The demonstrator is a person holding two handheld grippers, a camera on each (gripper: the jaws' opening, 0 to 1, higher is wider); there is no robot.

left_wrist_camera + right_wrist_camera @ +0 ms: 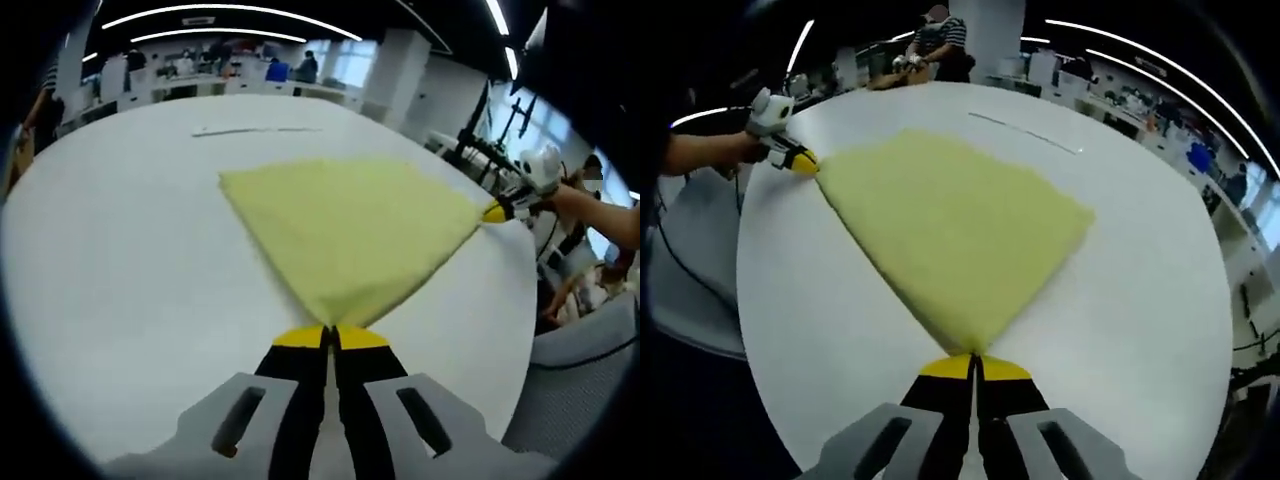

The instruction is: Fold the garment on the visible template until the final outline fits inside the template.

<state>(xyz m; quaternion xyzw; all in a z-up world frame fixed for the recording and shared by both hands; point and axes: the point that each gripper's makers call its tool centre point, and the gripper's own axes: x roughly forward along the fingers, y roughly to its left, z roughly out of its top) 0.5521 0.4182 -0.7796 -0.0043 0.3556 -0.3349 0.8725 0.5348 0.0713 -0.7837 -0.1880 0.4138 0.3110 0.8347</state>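
White and round, the table (120, 290) is carrying a yellow cloth (345, 230) spread near its middle. Both grippers are pinching the cloth at opposite corners: the left gripper (331, 332) is clamping the near corner in its own view, and the right gripper (974, 358) is doing likewise. Beyond the table, desks and people are showing.

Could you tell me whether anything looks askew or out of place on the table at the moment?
Nothing is spilled or damaged. The yellow cloth is not lying square: the left gripper and right gripper each pinch a corner, pulling it into a taut fan shape on the white table.
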